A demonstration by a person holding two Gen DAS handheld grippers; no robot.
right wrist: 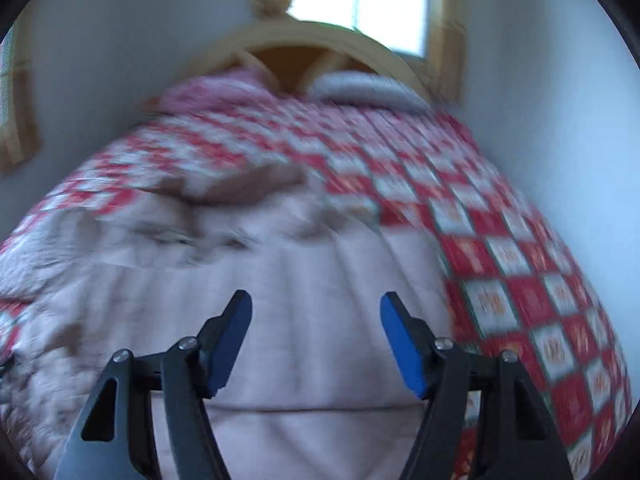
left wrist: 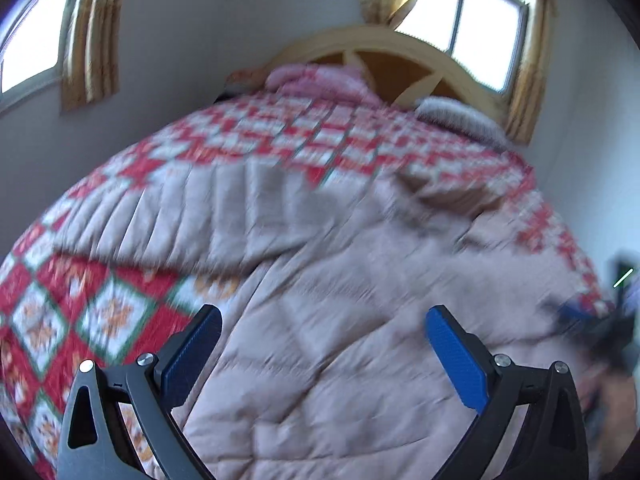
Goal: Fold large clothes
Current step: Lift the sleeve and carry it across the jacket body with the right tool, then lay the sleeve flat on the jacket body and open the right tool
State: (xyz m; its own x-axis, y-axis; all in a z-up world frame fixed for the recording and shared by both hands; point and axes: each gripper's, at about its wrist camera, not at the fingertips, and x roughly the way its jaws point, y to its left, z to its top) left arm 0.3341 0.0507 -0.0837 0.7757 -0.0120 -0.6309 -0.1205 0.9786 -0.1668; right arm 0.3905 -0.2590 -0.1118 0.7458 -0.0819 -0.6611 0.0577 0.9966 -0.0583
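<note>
**Both tools open above the padded coat on the bed**

The left tool hangs with its blue pads spread wide and nothing between them; the quilted fabric below is not pinched. The right tool also stands parted, its pads clear of the cloth and gripping nothing.

Under both lies the large pale pink padded coat, spread over the foot half of the bed. One sleeve reaches across toward the bed's left edge in the left wrist view, and a brownish collar or hood points toward the headboard. A red-and-white patterned quilt covers the bed around the coat. Pillows sit against the headboard, and curtained windows stand behind. Both views are blurred.
</note>
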